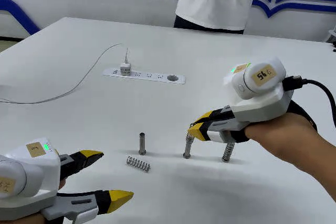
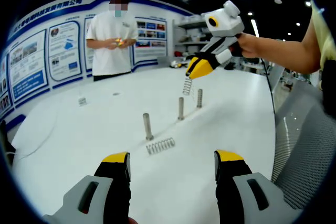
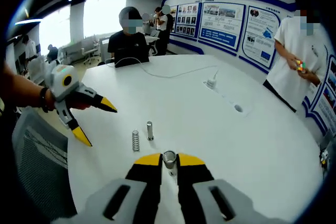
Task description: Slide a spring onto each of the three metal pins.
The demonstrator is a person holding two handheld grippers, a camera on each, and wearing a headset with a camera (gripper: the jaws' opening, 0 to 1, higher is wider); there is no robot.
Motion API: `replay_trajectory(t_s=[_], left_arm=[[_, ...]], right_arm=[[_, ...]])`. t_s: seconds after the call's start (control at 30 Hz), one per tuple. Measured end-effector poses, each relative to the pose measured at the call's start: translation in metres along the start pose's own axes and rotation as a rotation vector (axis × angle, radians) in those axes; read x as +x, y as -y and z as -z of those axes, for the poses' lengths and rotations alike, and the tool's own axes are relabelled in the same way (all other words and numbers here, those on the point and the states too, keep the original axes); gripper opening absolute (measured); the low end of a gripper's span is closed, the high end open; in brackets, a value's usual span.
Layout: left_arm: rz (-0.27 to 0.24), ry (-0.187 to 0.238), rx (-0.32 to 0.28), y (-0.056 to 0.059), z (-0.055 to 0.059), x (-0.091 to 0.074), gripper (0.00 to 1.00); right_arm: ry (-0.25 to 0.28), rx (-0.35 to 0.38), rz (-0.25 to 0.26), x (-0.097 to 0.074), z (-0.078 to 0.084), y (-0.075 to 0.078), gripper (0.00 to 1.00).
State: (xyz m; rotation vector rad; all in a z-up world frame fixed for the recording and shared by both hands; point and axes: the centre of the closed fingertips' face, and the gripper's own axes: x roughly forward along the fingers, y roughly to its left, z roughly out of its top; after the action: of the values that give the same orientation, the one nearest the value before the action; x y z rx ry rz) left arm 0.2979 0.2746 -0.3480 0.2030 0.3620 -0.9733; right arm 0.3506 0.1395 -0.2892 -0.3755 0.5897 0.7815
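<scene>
1. Right hand-held gripper [image 1: 198, 129]: clenched on a spring [image 1: 189, 140], held upright so that its bore meets the top of the middle pin [image 1: 186, 153].
2. Outer pin [image 1: 228, 151]: already carries a spring.
3. Bare pin [image 1: 142, 144]: stands unloaded.
4. Loose spring [image 1: 138, 163]: lies on the counter [image 1: 79, 77] just beside the bare pin.
5. Left hand-held gripper [image 1: 107, 177]: jaws spread, empty, poised near the loose spring, probably to fetch it.

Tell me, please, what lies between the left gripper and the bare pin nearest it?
One loose spring, on its side just before the bare pin; the rest is bare table up to the left gripper, as the left gripper view shows.
</scene>
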Motion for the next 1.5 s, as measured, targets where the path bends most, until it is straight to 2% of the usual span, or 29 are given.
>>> replay_trajectory(t_s=[0.33, 0.97, 1.5], left_arm=[[-0.004, -0.001, -0.003, 0.0, 0.0, -0.001, 0.66], [-0.009, -0.004, -0.009, -0.002, 0.002, -0.002, 0.66], [-0.008, -0.004, -0.012, -0.005, 0.005, -0.002, 0.66]], right_arm=[[-0.025, 0.01, 0.008, 0.008, 0.003, 0.011, 0.12], [-0.069, 0.028, -0.009, 0.022, 0.015, 0.011, 0.12], [-0.11, 0.065, -0.025, 0.04, 0.031, 0.01, 0.12]])
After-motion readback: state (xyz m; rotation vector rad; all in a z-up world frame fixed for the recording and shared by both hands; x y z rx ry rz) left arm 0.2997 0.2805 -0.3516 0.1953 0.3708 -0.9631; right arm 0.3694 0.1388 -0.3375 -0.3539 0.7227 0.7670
